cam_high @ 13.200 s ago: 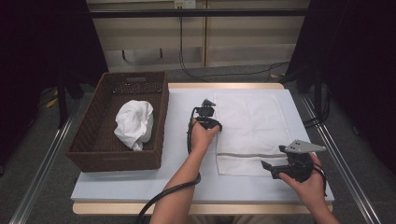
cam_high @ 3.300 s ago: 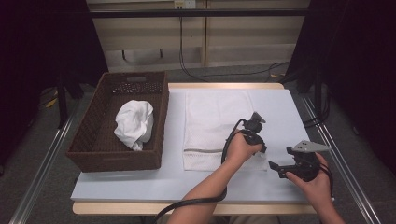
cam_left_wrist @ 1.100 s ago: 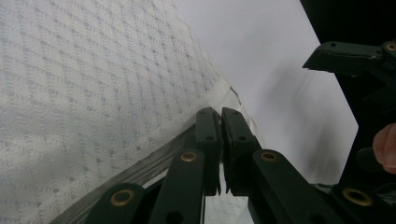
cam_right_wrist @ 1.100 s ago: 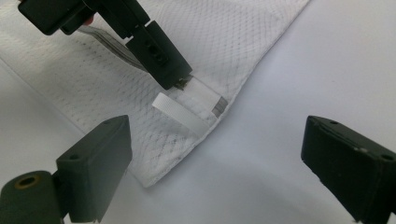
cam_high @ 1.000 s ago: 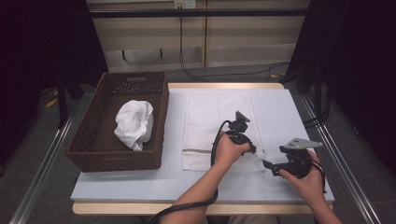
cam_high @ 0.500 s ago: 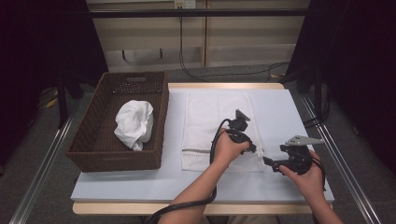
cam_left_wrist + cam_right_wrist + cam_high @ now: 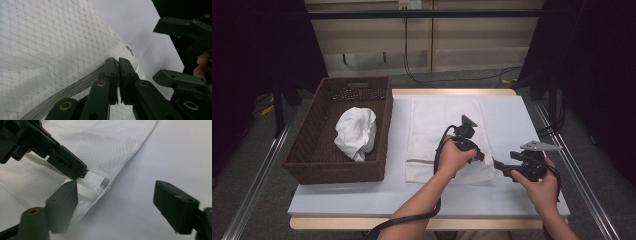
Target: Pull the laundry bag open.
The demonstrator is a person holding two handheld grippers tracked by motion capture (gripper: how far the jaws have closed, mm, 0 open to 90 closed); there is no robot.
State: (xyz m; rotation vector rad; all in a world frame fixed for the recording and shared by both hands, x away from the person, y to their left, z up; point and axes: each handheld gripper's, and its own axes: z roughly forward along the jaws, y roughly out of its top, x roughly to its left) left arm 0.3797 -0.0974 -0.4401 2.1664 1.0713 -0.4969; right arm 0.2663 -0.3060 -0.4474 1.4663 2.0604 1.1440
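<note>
A white towel (image 7: 437, 127) lies folded lengthwise on the table, its grey stripe near the front. My left gripper (image 7: 486, 159) is shut on the towel's near right corner (image 7: 125, 53) and holds that hem a little off the table. In the right gripper view those shut jaws pinch the striped corner (image 7: 96, 180). My right gripper (image 7: 503, 168) is open just to the right, its tips close to the same corner. One of its fingers (image 7: 63, 200) lies beside the towel's edge, the other over bare table. From the left gripper view the right gripper (image 7: 181, 51) stands open at the right.
A brown wicker basket (image 7: 302, 150) stands at the table's left and holds a crumpled white cloth (image 7: 356, 132). The white table (image 7: 522, 120) has bare room right of the towel and along its front edge. Cables hang behind the table.
The towel, earlier spread wider to the right, is now folded narrower. My left gripper has come to its near right corner and shut on it. My right gripper has edged left toward it.
</note>
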